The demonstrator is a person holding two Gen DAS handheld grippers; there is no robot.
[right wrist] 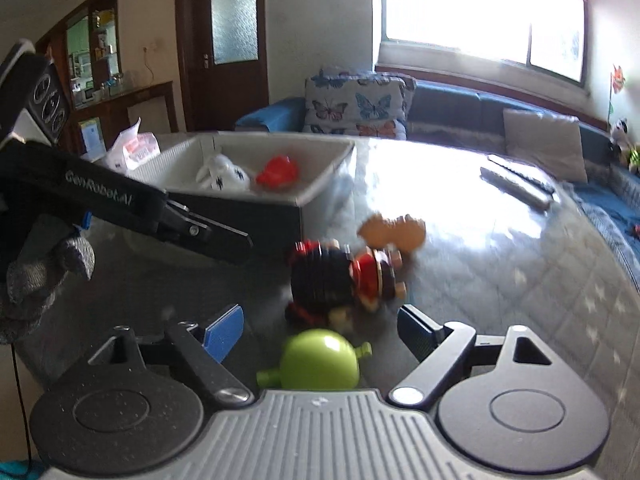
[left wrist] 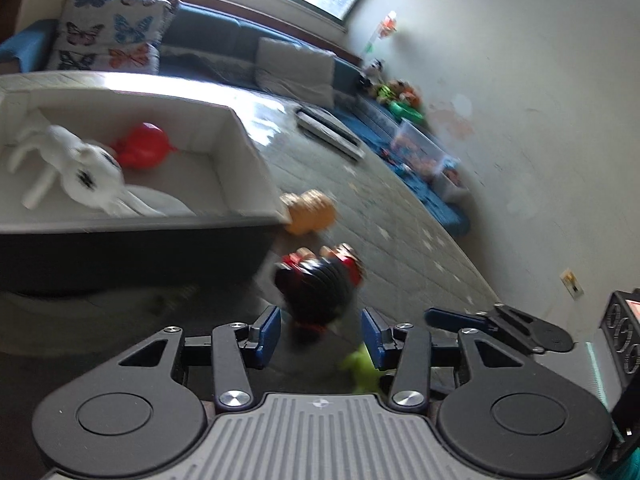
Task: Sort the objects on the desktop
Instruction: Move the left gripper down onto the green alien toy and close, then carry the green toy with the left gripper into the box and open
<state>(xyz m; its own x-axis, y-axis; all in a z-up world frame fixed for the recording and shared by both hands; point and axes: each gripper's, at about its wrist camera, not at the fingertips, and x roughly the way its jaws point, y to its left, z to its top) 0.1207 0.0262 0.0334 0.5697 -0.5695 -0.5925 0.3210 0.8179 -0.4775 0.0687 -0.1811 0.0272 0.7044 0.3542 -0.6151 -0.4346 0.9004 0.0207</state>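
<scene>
A black-and-red doll (left wrist: 320,286) (right wrist: 340,280) lies on the quilted table just ahead of both grippers. My left gripper (left wrist: 320,330) is open, its blue pads either side of the doll's near end, not closed on it. A green toy (right wrist: 320,360) (left wrist: 362,368) lies between the open fingers of my right gripper (right wrist: 320,330), close to the camera. An orange toy (left wrist: 310,212) (right wrist: 394,232) lies past the doll by the bin's corner. The white bin (left wrist: 244,148) (right wrist: 320,188) holds a white plush (left wrist: 80,168) (right wrist: 224,174) and a red toy (left wrist: 142,146) (right wrist: 278,172).
A remote (left wrist: 330,132) (right wrist: 516,186) lies farther out on the table. A sofa with a butterfly cushion (right wrist: 356,104) runs behind it. Toys and a clear box (left wrist: 420,148) sit on the blue sofa seat by the wall. The left gripper's arm (right wrist: 132,208) crosses the right wrist view.
</scene>
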